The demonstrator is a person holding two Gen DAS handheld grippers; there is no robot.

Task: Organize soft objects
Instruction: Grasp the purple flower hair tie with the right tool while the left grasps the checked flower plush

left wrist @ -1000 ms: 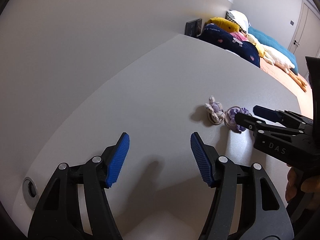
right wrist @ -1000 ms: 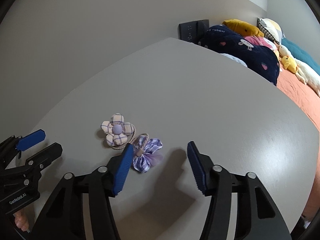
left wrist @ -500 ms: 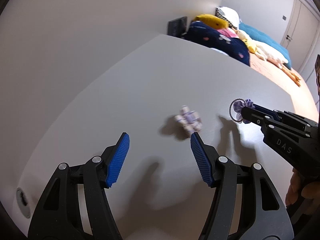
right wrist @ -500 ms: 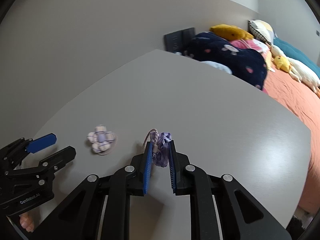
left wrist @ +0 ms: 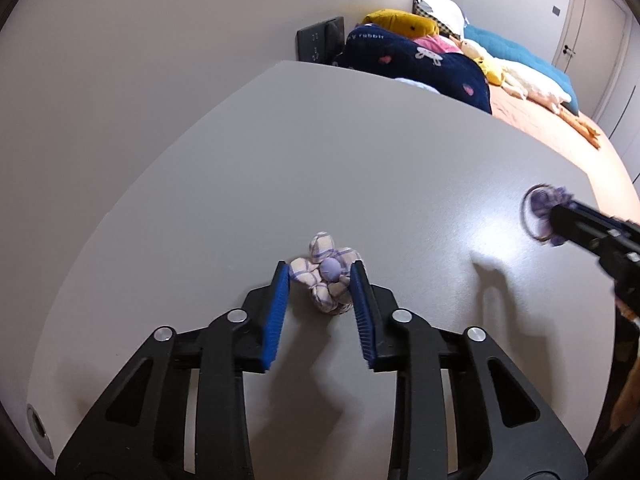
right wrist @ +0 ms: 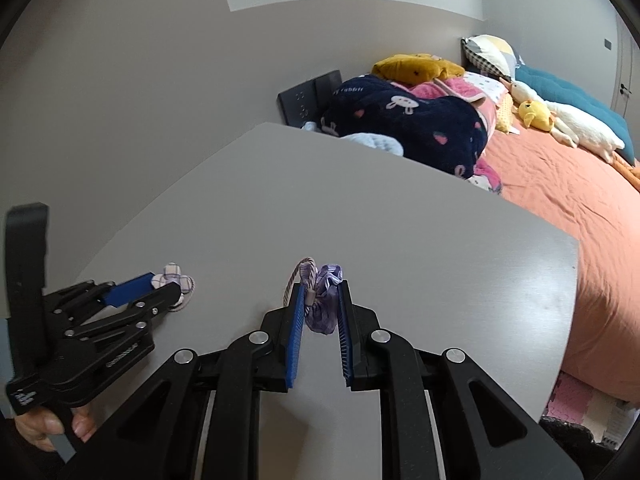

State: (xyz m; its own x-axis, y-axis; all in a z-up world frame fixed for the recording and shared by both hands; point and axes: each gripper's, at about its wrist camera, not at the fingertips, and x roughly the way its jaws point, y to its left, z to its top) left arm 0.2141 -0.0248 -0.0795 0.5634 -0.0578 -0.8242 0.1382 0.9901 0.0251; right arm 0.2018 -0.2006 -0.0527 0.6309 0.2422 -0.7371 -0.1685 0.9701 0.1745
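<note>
A checked fabric flower hair tie (left wrist: 332, 270) lies on the grey table (left wrist: 360, 152), right between the blue pads of my left gripper (left wrist: 319, 268). Its jaws are closing and the pads touch the flower on both sides. In the right wrist view the same flower (right wrist: 178, 278) shows at the tips of the left gripper (right wrist: 162, 283). My right gripper (right wrist: 321, 285) is shut on a purple bow hair tie (right wrist: 326, 304) and holds it above the table, its elastic loop sticking out at the left. The left wrist view shows that bow (left wrist: 540, 206) in the air at the far right.
Past the table's far and right edges is a bed (right wrist: 560, 208) with a navy blanket (right wrist: 400, 128), pillows and plush toys. A dark socket panel (right wrist: 308, 98) sits on the wall. A cable hole (left wrist: 38, 428) lies in the table's near left corner. A hand (right wrist: 48, 428) grips the left gripper's handle.
My right gripper shut on the purple bow and lifted it off the table to the right. My left gripper moved up to the flower and closed its pads around it.
</note>
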